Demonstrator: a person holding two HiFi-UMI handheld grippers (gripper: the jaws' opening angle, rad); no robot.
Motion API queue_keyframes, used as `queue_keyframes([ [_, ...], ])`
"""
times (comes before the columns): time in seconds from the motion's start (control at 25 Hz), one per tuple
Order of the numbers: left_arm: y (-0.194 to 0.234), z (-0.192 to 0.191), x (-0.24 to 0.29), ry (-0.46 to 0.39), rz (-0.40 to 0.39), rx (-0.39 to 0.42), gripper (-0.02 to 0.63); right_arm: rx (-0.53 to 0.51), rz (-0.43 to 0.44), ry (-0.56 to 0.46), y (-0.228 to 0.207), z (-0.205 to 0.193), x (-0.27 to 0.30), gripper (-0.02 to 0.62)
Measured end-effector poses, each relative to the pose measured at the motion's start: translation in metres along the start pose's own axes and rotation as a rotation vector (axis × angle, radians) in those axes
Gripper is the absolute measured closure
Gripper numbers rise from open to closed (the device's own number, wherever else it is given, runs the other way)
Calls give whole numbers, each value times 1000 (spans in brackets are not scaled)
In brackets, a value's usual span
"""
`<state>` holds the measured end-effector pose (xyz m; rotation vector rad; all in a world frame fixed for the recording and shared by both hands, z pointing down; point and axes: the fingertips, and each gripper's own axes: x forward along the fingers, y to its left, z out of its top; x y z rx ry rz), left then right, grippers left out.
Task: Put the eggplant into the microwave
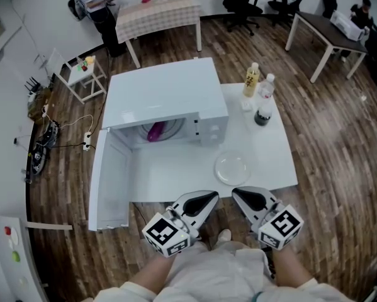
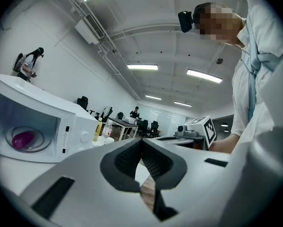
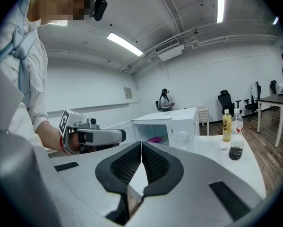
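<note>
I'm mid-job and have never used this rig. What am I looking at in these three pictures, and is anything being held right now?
There is no robot arm here: a person holds a two-fingered gripper in each hand. The head view looks down from the person's head, and shows the left gripper and right gripper just in front of the table. The other two pictures come from cameras riding on each gripper, looking along its fingers. On the table stand an open microwave with the purple eggplant inside, a plate, two bottles and a dark jar. Both grippers are shut and hold nothing.
</note>
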<state>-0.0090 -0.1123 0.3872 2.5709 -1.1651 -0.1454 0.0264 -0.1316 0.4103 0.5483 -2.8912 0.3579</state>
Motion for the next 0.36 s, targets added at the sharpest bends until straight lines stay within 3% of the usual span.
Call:
queue_keyframes([
  [0.36,6,3,1,4,-17,4,604,0,7,2,2,2,11,561],
])
